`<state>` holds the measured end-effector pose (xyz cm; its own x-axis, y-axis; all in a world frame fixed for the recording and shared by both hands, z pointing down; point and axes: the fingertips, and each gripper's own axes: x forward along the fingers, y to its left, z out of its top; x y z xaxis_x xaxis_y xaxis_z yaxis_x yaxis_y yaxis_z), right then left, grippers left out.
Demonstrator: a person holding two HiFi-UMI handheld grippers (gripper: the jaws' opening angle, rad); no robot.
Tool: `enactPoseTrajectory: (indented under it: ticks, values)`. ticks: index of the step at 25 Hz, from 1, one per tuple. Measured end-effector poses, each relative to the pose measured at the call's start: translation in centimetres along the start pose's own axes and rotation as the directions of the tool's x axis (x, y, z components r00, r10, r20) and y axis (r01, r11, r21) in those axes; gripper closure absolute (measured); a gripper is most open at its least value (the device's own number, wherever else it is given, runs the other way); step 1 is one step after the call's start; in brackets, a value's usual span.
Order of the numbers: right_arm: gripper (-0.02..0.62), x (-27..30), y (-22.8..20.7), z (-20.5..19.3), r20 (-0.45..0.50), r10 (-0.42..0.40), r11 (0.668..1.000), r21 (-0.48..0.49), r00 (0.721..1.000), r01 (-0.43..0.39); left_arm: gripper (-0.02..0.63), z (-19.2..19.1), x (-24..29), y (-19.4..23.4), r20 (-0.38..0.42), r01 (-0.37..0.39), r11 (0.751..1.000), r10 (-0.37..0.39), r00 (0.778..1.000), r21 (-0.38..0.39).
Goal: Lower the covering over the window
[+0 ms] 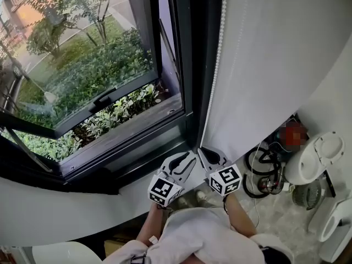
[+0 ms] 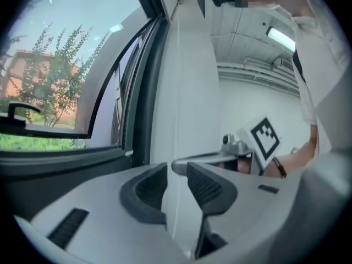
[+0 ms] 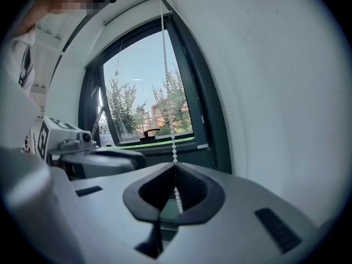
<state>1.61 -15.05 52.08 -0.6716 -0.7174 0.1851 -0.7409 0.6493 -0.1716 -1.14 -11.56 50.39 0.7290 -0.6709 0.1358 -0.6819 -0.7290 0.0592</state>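
The right gripper (image 3: 175, 169) is clamped together on the bead chain (image 3: 165, 65), which runs up from it beside the window (image 3: 143, 103), likely to haul the covering down; the glass ahead shows uncovered. Just to its left, the left gripper (image 2: 176, 169) stands apart and empty, probably ready to regrip higher.

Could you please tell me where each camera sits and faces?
Head view: on the person's head, looking steeply down at window and white covering; left gripper, right gripper, forearms show.
Left gripper view: on the left gripper, along its open jaws toward the window frame; right gripper shows.
Right gripper view: on the right gripper, facing the window; jaws shut on the bead chain.
Shared: each gripper view shows the other gripper.
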Motion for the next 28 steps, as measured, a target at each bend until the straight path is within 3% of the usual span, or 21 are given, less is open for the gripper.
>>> enactPoseTrajectory:
  ticks: [8,16,22,28]
  values:
    - [0.598,0.2,0.4,-0.1,0.002,0.013,1.000,0.009,1.000,-0.013,0.489,12.0,0.7,0.3,0.184,0.005,0.992,-0.029,0.982,0.129]
    - [0.598,-0.1,0.8,-0.1,0.004,0.023,1.000,0.012,1.000,-0.023,0.506,19.5,1.9,0.1,0.285,0.011,0.984,-0.062,0.956,0.177]
    - [0.598,-0.3,1.0,0.0,0.009,0.030,0.999,0.015,1.000,-0.030,0.563,21.7,3.0,-0.2,0.301,-0.032,0.967,-0.046,0.952,0.251]
    - [0.598,0.0,1.1,-1.2,-0.055,0.025,1.000,0.001,0.998,-0.025,0.591,20.1,3.6,0.1,0.268,-0.077,0.961,0.003,0.963,0.265]
